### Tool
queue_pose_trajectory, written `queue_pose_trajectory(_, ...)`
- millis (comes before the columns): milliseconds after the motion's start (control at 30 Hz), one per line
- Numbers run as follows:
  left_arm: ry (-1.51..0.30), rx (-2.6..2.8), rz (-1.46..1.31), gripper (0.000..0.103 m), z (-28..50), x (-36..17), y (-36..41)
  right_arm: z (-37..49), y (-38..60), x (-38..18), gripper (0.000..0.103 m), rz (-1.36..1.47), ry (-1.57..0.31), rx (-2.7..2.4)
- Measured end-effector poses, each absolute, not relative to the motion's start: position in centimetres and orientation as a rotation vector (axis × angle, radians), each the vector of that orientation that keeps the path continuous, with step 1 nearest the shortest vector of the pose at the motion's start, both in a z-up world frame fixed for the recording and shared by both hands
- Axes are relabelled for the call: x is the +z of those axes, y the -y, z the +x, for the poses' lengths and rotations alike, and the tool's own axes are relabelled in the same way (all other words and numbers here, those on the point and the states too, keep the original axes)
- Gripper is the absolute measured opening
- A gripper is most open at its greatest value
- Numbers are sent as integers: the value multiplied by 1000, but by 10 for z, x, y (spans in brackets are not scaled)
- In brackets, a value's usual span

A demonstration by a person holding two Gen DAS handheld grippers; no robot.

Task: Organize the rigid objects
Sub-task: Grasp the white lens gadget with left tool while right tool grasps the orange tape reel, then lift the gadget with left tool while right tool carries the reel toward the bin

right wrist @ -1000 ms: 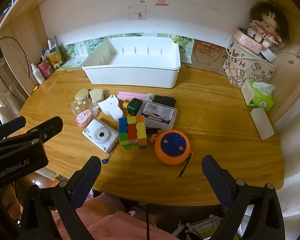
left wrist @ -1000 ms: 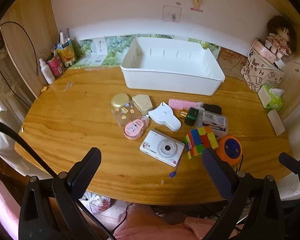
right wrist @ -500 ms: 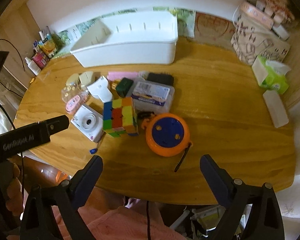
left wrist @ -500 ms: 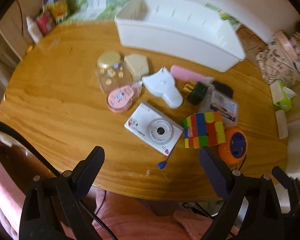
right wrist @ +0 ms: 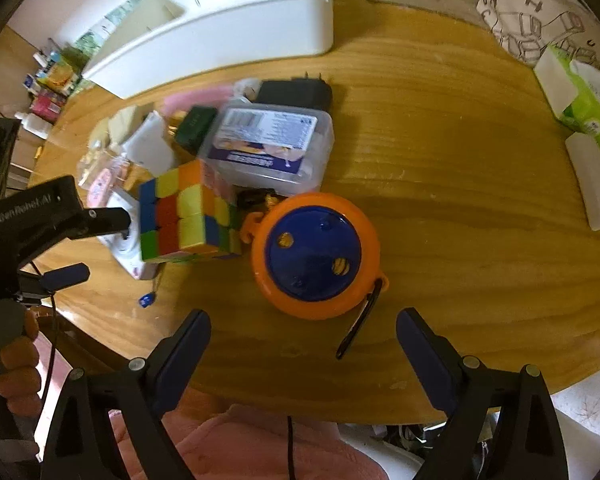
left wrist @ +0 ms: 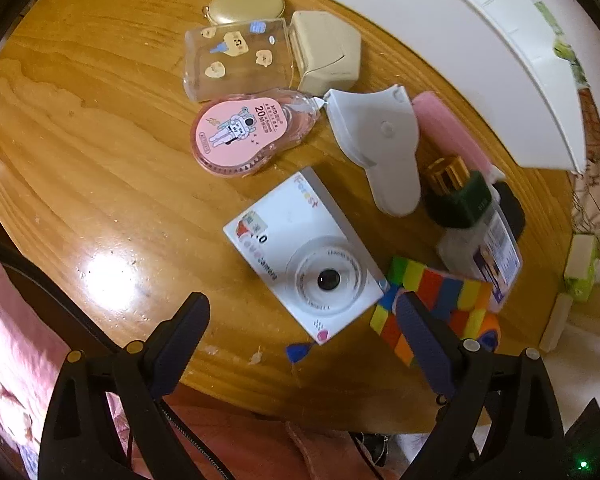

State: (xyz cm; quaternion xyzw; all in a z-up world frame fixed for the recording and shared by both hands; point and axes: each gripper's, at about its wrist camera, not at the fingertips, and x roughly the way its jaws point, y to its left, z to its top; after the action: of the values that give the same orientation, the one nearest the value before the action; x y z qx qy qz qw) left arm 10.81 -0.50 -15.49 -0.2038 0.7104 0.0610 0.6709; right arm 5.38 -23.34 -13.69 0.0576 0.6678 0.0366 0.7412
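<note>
Over table (right wrist: pixel 460 160): left gripper (left wrist: pixel 300 320) spread above camera (left wrist: pixel 300 256); right gripper (right wrist: pixel 302 332) narrowing, spread, empty, near orange reel (right wrist: pixel 314 256).

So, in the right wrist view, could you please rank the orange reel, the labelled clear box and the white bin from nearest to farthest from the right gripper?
1. Orange reel, just ahead of the right gripper.
2. Clear box, behind the reel.
3. White bin, at the table's far edge.
</note>
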Motion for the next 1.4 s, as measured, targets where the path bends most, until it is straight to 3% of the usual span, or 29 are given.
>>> queue_pose_trajectory(500, -1728, 205, -617, 91, 125, -203, -19, 85, 246, -163, 95, 115, -1574, 42)
queue_pose_trajectory(933, -1747, 302, -607, 90, 166, -210, -20, 121, 253, -183, 91, 60, -1621, 49)
queue_pose_trajectory(1100, -1751, 346, -549, 81, 183, -199, -2, 135, 235, -183, 82, -7, -1614, 66)
queue_pose_trajectory(1400, -1711, 316, -578, 65, 179, -196, -15, 143, 227, -185, 82, 22, -1625, 28)
